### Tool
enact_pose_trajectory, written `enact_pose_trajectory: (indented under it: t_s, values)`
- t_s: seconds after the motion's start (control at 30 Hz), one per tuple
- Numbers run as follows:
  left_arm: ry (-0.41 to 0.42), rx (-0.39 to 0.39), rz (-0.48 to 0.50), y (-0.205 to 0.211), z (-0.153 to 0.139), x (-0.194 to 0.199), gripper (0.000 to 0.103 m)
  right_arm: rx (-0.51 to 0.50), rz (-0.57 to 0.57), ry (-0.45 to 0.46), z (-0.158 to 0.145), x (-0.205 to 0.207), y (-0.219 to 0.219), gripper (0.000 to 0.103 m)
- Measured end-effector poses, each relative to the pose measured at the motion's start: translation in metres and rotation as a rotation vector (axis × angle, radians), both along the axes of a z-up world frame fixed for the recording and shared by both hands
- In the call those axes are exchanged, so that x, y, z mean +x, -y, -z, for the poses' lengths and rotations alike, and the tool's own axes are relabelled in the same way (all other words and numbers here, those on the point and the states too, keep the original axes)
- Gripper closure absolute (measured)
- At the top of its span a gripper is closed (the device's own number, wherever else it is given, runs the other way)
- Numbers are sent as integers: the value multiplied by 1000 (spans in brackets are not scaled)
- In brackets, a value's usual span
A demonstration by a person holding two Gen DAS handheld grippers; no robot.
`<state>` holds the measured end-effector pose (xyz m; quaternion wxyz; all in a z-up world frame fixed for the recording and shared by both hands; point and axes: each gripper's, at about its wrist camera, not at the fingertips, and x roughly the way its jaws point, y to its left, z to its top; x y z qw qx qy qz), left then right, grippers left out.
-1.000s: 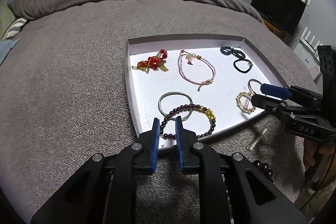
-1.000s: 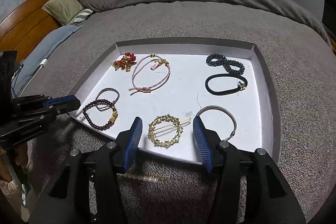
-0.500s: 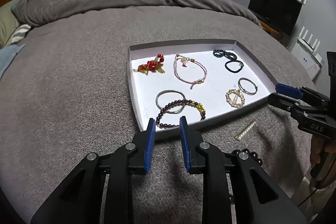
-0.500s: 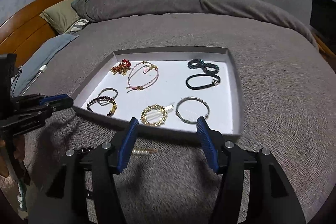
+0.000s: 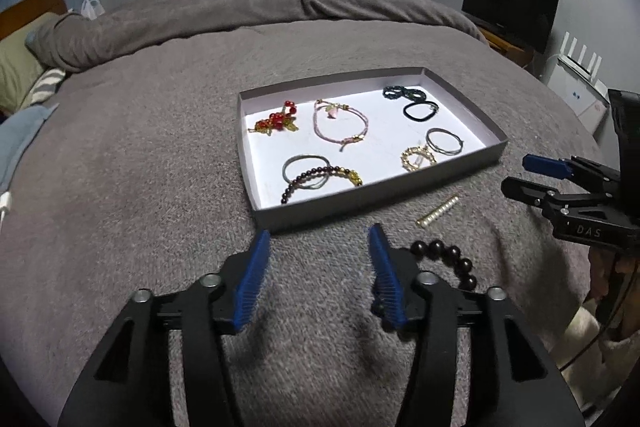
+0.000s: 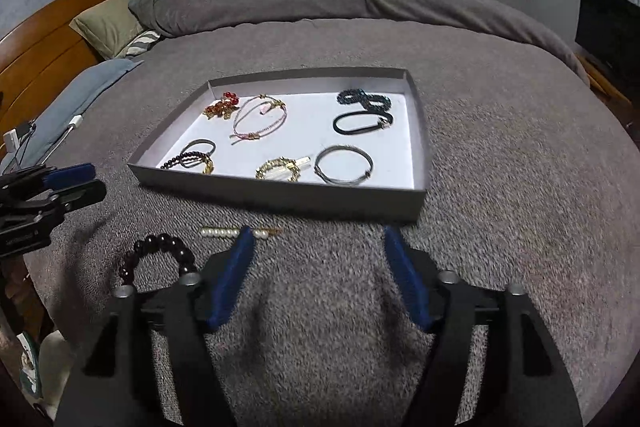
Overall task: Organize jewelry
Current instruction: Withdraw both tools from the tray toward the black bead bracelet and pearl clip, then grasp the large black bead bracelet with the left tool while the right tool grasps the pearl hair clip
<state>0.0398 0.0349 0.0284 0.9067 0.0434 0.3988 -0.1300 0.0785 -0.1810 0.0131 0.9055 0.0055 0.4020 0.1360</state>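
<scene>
Grey bedspread (image 5: pixel 160 155) carries the tray (image 5: pixel 452 183), mid-frame. I've pulled both hand-held grippers back from it; left hand-held gripper (image 5: pixel 318 275) has widened, right hand-held gripper (image 6: pixel 320 277) gapes, both empty. Dark bead bracelet (image 6: pixel 158 253) and pearl hairpin (image 6: pixel 224 233) remain outside, lower frame: next pickups.

1 tray (image 6: pixel 280 195) w/ 8 pcs inside. Outside on blanket, near side: 1 pearl hair clip (image 6: pixel 224 233), 1 dark bead bracelet (image 6: pixel 158 251). 2 grippers: left (image 5: pixel 318 267), right (image 6: pixel 320 275), both jaws apart, nothing between.
</scene>
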Motion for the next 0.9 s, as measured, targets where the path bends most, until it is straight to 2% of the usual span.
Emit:
enact_pose_trajectory:
  t_s: [0.07, 0.13, 0.23, 0.57, 0.9]
  values:
    - [11, 11, -1, 1, 0, -6, 35, 4, 2, -2, 0, -3, 2, 23]
    - [12, 13, -2, 3, 0, -10, 32, 1, 11, 2, 0, -7, 4, 13]
    - [14, 6, -8, 4, 1, -16, 26, -1, 34, 11, 0, -12, 7, 6]
    - [22, 4, -21, 14, 9, -27, 20, -90, 124, 23, 6, -19, 13, 6]
    - [23, 16, -13, 24, 14, -32, 17, -102, 230, 30, 5, -19, 25, 5]
